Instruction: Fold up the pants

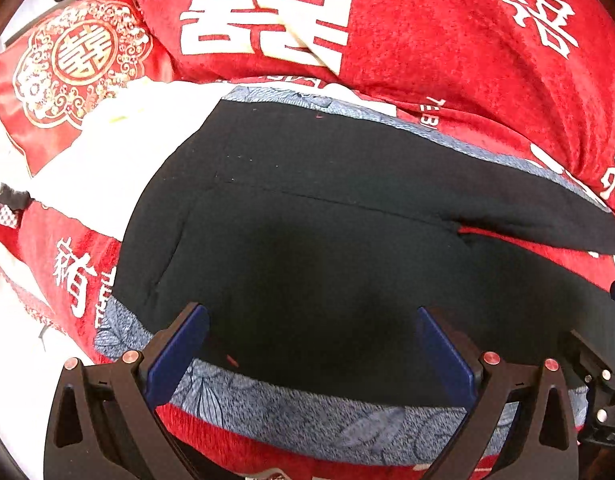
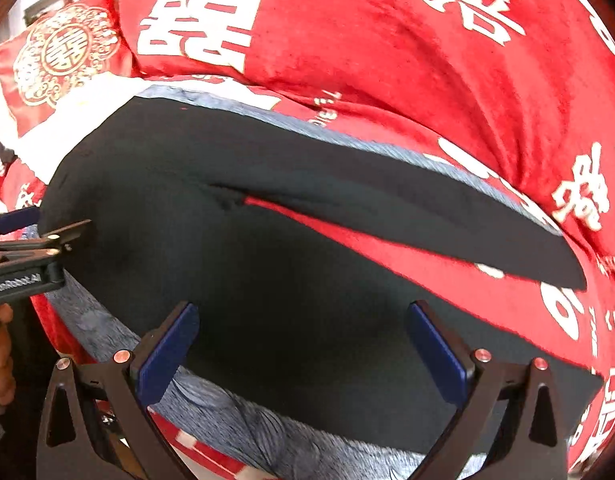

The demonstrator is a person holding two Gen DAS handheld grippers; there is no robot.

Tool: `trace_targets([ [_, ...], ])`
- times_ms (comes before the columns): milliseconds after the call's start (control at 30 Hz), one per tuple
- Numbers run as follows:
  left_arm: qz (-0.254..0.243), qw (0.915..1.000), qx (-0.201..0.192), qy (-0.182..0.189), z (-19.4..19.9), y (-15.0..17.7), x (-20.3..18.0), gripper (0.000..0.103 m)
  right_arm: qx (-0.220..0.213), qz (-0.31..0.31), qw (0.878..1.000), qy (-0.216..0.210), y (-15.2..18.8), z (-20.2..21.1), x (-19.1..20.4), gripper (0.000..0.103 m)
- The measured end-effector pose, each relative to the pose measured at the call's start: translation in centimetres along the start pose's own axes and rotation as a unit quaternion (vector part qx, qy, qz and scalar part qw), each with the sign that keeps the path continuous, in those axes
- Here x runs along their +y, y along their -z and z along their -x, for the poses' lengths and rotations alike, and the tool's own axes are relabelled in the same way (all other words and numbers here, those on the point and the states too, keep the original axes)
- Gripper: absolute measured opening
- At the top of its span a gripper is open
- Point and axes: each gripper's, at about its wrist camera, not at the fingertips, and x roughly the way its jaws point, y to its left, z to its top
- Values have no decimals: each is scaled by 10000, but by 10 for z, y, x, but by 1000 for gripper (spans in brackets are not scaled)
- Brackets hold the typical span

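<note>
Black pants lie spread flat on a red bed cover, legs running to the right with a narrow gap between them. A grey-blue patterned cloth lies under them. My left gripper is open, just above the near waist part of the pants, holding nothing. My right gripper is open over the near leg, also empty. The left gripper also shows at the left edge of the right wrist view, beside the waist end.
A red quilt with white characters is heaped behind the pants. A red embroidered pillow sits at the back left, next to a white sheet. A hand shows at the left edge.
</note>
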Motion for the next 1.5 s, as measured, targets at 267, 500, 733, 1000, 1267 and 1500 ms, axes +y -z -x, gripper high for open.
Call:
trace_targets([
  [267, 345, 9980, 241, 471, -16, -22, 7, 103, -466, -90, 9979, -429, -28, 17, -3, 103],
  [500, 337, 9983, 258, 408, -38, -57, 5, 103, -1340, 229, 9863, -934, -66, 30, -5, 103],
  [733, 348, 9968, 469, 543, -75, -79, -1, 103, -455, 645, 9889, -1257, -119, -62, -21, 103],
  [1000, 425, 9967, 560, 397, -106, -83, -4, 103, 784, 1273, 9713, -1849, -167, -172, -20, 103],
  [1267, 423, 9963, 568, 478, -108, -81, -6, 103, 1227, 2163, 9454, -2105, -203, -221, -10, 103],
  [1500, 361, 9964, 648, 408, -111, -82, -8, 103, 1958, 2364, 9072, -2879, -193, -261, -11, 103],
])
